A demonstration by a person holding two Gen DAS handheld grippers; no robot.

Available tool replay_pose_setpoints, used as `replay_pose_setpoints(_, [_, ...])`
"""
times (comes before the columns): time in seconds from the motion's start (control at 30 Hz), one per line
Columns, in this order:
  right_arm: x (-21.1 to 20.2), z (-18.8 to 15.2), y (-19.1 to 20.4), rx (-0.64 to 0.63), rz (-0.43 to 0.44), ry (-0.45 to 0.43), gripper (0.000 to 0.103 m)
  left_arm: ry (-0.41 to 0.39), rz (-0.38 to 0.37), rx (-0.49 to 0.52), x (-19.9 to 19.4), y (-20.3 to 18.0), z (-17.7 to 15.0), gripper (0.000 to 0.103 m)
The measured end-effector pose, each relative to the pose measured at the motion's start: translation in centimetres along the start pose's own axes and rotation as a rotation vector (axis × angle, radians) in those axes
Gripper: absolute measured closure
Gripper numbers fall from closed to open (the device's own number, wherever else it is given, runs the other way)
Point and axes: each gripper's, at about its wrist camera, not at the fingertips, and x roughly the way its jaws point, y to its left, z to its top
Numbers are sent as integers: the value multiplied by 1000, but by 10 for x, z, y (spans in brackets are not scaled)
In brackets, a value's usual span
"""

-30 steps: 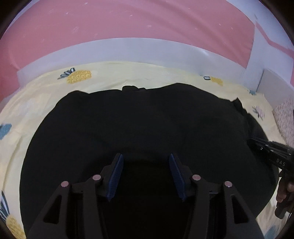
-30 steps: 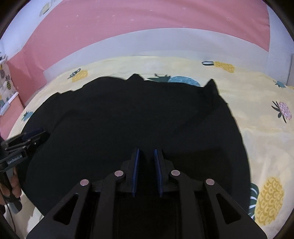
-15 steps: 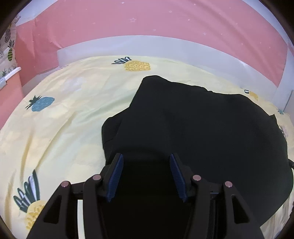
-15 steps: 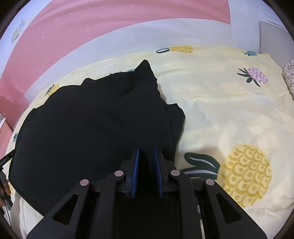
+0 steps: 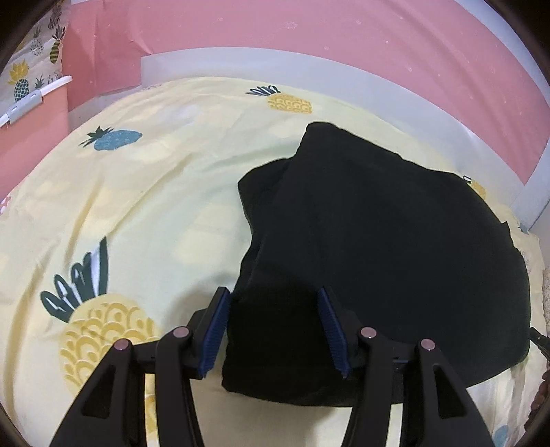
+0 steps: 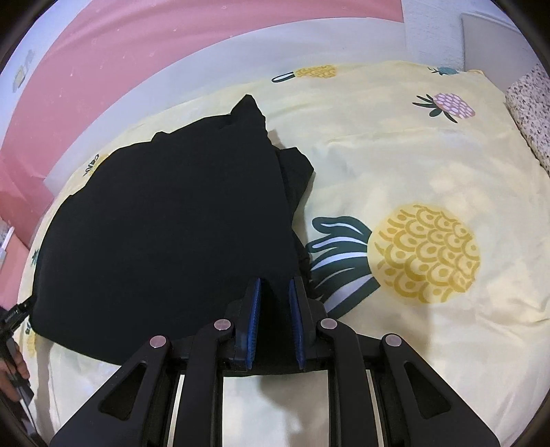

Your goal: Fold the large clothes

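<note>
Black garment lies folded in layers on a yellow bedsheet printed with pineapples, its near hem reaching in between the fingers of both handheld tools.

Nearest in the left wrist view, the left gripper stands with its jaws spread wide, the blue pads set either side of the garment's near left corner without pressing it; the cloth lies loose between them. Just left of that tool, a large yellow pineapple print with dark green leaves sits on the sheet.

In the right wrist view, the right gripper has its jaws drawn close around the garment's near right edge, and dark cloth fills the narrow gap between the blue pads; whether they actually pinch it cannot be told. Beside that tool on the right, another big pineapple print marks the sheet. At the left border of this view the tip of the other tool and part of a hand show.

Farther off, the upper layer of the garment rises to a pointed corner, with a lower layer showing past its side edge. Beyond it the sheet meets a white bed rail and then a pink wall. A speckled pillow lies at the far right.
</note>
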Motion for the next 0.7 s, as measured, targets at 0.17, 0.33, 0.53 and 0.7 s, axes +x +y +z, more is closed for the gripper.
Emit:
replay_pose_setpoints(0.17, [-8,11,-7,27,65,-20,36,-20,-17,1,-9,6,17,47])
replay_pose_setpoints(0.33, [8,25,-20,76,125,26,35,12,-58,-39,5,20,44,39])
replay_pose_setpoints(0.53, [37,43,-35,145,210,76,35,118,-173,-129,51,36,66,35])
replay_pose_setpoints(0.7, [60,54,-39,177,278,103,30,171,-297,-215,83,45,73,25])
